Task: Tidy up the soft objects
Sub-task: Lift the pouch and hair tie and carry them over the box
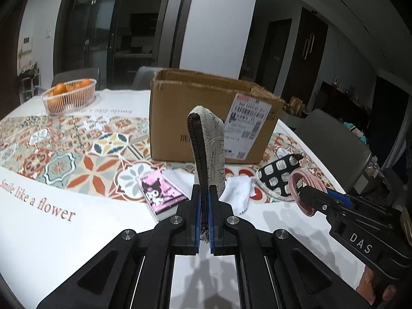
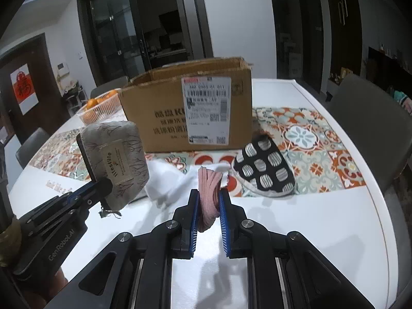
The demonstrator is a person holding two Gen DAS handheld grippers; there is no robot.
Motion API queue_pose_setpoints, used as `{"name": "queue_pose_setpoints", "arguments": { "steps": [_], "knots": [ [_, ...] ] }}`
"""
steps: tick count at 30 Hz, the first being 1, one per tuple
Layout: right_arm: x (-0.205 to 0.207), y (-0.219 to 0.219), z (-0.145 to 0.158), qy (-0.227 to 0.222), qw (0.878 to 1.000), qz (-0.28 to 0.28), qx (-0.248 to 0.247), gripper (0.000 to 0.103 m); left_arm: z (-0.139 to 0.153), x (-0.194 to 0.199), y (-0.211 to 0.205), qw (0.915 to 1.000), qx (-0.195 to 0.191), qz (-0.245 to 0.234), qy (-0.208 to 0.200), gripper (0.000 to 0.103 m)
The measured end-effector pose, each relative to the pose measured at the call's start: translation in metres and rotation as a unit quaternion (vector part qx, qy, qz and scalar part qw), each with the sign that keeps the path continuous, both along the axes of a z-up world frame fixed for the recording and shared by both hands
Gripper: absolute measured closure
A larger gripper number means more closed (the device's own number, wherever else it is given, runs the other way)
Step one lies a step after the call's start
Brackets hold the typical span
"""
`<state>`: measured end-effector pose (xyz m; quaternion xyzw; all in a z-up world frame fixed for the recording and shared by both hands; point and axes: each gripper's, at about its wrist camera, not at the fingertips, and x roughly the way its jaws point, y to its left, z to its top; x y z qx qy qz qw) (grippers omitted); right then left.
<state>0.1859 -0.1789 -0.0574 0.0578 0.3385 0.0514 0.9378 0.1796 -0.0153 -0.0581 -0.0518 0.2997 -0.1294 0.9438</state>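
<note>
Left gripper (image 1: pixel 205 195) clamped on a beige zip pouch (image 1: pixel 209 149), held upright above the table (image 1: pixel 77 231). Right gripper (image 2: pixel 209 206) squeezing a coiled pink cable (image 2: pixel 208 190), also lifted. Behind both, an open cardboard box (image 2: pixel 159 108); near it a spotted black pouch (image 2: pixel 265 170) and white cloth (image 2: pixel 167 180) on the table.

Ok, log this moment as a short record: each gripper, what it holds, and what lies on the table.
left gripper: shut on grey zip pouch, held upright above the table
right gripper: shut on pink coiled cable
cardboard box: open top, behind both grippers
on table: spotted pouch, white cloth, pink card pack, basket of oranges
</note>
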Motion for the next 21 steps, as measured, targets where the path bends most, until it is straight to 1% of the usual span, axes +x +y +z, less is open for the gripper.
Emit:
{"name": "queue_pose_setpoints", "arguments": {
  "steps": [11,21],
  "knots": [
    [-0.001,0.003,0.025,-0.039,0.999,0.008,-0.001,0.086,0.028,-0.001,0.001,0.9993,0.002,0.001,-0.038,0.096],
    [0.008,0.003,0.053,-0.083,0.996,0.008,-0.005,0.086,0.052,0.008,0.001,0.9972,0.007,0.003,-0.075,0.096]
  ]
}}
